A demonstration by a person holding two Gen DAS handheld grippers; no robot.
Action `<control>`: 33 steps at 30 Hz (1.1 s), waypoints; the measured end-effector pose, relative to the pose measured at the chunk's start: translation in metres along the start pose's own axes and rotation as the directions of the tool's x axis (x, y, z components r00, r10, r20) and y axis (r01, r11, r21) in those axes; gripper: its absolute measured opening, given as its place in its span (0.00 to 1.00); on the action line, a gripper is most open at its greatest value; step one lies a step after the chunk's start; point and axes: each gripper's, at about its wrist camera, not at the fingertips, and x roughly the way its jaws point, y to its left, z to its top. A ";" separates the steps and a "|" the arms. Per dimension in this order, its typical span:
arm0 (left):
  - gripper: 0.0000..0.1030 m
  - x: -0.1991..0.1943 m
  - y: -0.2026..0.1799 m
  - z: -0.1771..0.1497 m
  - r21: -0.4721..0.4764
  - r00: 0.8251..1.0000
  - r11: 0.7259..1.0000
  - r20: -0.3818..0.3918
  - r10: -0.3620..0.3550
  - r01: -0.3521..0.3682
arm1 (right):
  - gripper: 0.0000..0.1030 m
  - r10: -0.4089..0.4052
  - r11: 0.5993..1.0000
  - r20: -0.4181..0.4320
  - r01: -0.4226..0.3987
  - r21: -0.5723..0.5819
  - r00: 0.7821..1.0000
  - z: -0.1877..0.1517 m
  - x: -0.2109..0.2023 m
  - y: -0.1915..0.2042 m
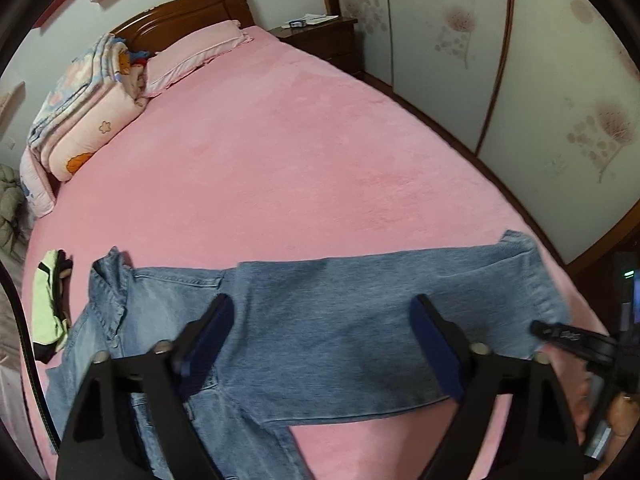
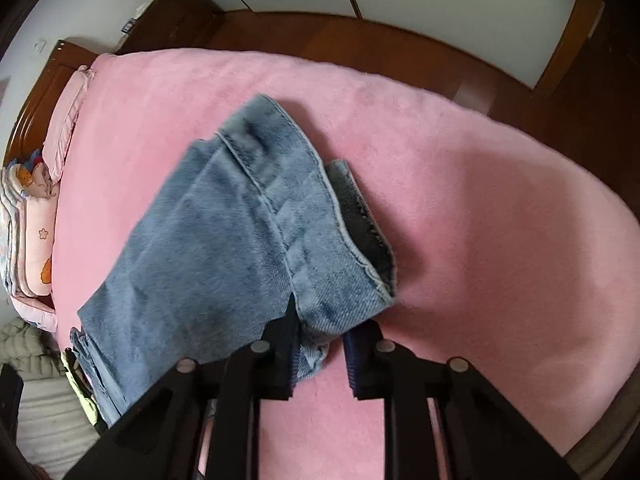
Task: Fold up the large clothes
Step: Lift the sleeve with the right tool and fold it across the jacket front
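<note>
The left claw (image 1: 320, 344) stands spread over the denim shirt (image 1: 320, 320) on the pink bed (image 1: 300, 140); at 3 o'clock, the right claw (image 2: 322, 344) pinches its cuff (image 2: 316, 316).

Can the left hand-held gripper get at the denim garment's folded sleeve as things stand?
Probably yes. The left hand-held gripper has its jaws wide apart just above the denim garment spread on the pink bed, with nothing lying on the cloth between them.

no legible txt, labels or nos. found, white marking on right gripper (image 1: 568, 336) at 4 o'clock seen, too small to be read
</note>
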 end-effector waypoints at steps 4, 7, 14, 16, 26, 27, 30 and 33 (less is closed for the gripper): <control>0.71 0.005 0.024 -0.009 -0.056 1.000 0.998 -0.025 0.006 -0.007 | 0.16 -0.004 0.996 0.078 0.012 -0.092 0.997 -0.005 -0.030 0.026; 0.71 0.002 0.053 -0.022 -0.115 0.999 0.993 -0.033 -0.006 0.002 | 0.15 0.024 0.985 0.139 0.000 -0.174 0.990 -0.013 -0.059 0.059; 0.71 -0.026 0.158 -0.071 -0.267 0.993 0.959 -0.043 -0.114 0.099 | 0.15 0.121 0.891 0.256 0.008 -0.453 0.959 -0.054 -0.116 0.174; 0.71 -0.042 0.194 -0.088 -0.279 0.997 0.958 -0.009 -0.076 0.070 | 0.15 0.175 0.844 0.270 -0.003 -0.536 0.947 -0.078 -0.129 0.221; 0.78 -0.085 0.450 -0.210 -0.534 0.982 0.829 -0.008 0.191 -0.166 | 0.14 0.410 0.471 0.013 -0.199 -0.860 0.912 -0.285 -0.089 0.467; 0.78 -0.082 0.468 -0.222 -0.558 0.981 0.811 -0.027 0.194 -0.176 | 0.18 0.425 0.438 -0.046 -0.250 -0.864 0.904 -0.307 -0.074 0.484; 0.78 -0.059 0.520 -0.269 -0.631 0.979 0.749 -0.111 0.171 -0.202 | 0.34 0.365 0.385 -0.136 -0.282 -0.878 0.921 -0.366 -0.023 0.518; 0.78 -0.031 0.544 -0.303 -0.653 0.976 0.728 -0.183 0.115 -0.208 | 0.34 0.202 0.409 -0.169 -0.240 -0.881 0.965 -0.405 0.027 0.531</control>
